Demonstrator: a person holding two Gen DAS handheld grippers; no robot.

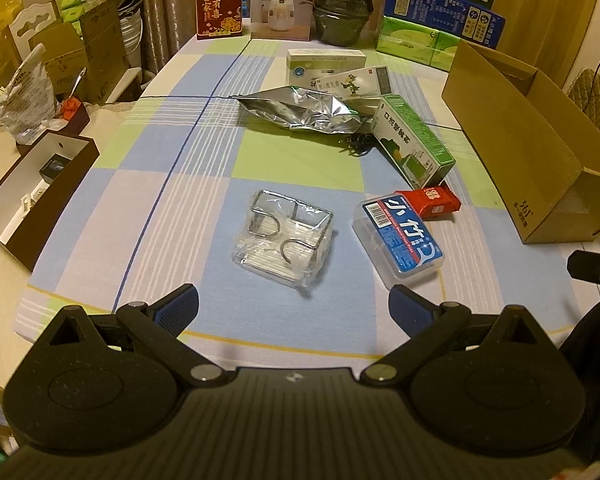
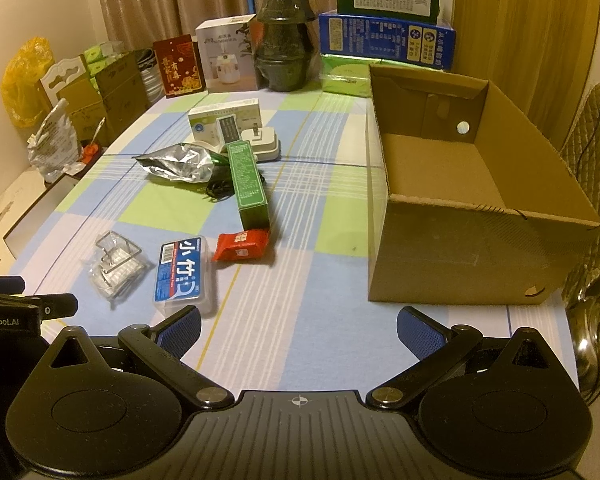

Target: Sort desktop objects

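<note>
Checked-cloth worktop point(image 1: 300, 160): left gripper point(image 1: 294, 306) and right gripper point(image 2: 299, 326) fingers spread wide, holding nothing; black cable point(image 1: 354, 145) partly hidden behind green box point(image 1: 414, 138).

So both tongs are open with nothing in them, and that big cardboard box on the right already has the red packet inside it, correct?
Not quite. The cardboard box is empty, as the right wrist view shows; the red packet lies on the tablecloth beside the blue-labelled plastic case. The rest holds: the left tongs and right tongs are both open with nothing in them.
</note>
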